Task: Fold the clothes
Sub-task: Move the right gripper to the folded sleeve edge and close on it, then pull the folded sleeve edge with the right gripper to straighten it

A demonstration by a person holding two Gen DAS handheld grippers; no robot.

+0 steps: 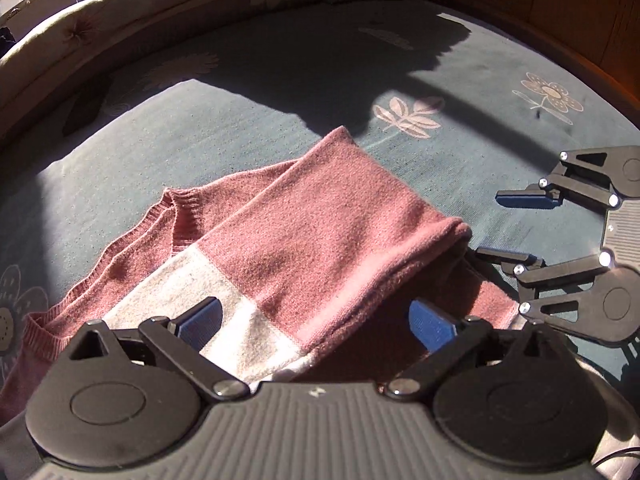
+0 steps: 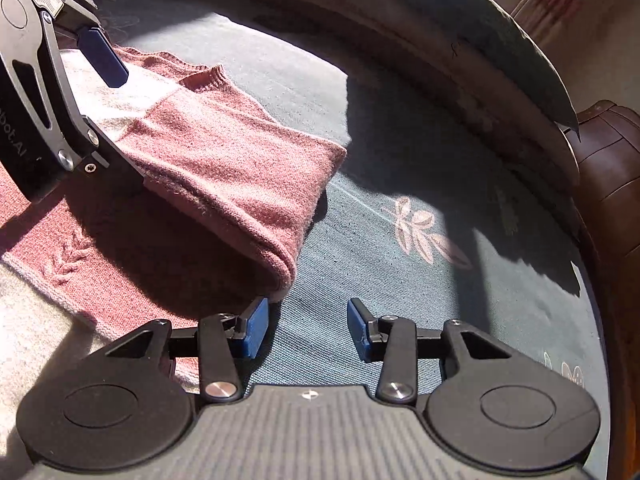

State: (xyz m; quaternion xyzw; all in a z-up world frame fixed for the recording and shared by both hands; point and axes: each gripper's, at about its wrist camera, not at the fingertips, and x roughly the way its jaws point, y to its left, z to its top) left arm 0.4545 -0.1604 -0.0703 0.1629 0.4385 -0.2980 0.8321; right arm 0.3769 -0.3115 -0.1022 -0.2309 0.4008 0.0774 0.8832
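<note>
Sweater (image 1: 312, 216), pink with a white panel, lies partly folded on my blue flowered bedcover (image 1: 240, 80).

My left gripper (image 1: 316, 320) hangs over the white panel with its jaws spread wide, touching no cloth that I can see. My right gripper (image 2: 306, 328) sits at the rolled fold's edge, jaws parted, nothing between them; its left fingertip (image 2: 256, 320) is just beside the fold. Sunlight and hard shadows cross the bedcover.
</note>
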